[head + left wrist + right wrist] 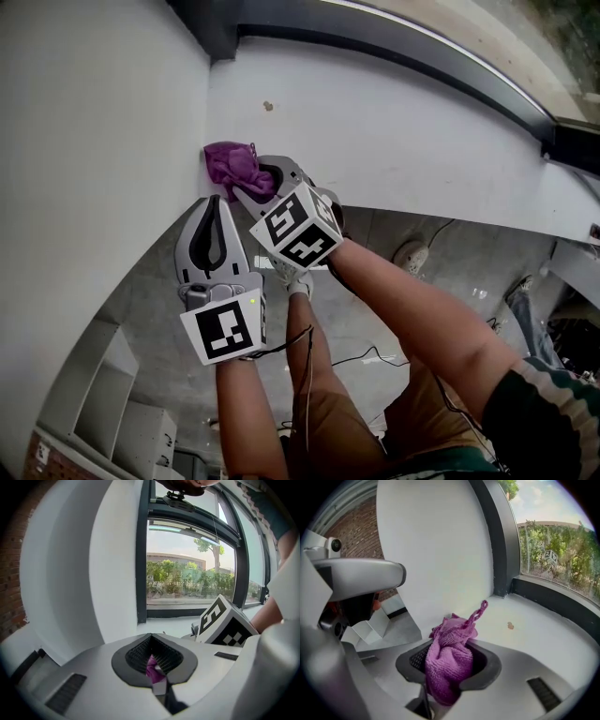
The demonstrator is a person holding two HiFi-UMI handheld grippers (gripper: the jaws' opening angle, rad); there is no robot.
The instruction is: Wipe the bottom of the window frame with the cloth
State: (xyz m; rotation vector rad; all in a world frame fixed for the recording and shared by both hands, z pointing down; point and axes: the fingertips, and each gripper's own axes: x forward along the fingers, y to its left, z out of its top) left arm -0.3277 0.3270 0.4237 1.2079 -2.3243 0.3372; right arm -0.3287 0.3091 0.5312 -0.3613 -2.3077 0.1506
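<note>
right gripper (246, 186) pinches cloth (450, 660) | left gripper view: cloth just a sliver

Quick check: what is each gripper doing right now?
Left gripper: closed, with a scrap of the purple cloth between its jaws.
Right gripper: closed on the bunched purple cloth.

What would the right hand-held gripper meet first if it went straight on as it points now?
Probably the white side wall; the purple cloth in its jaws would touch first.
</note>
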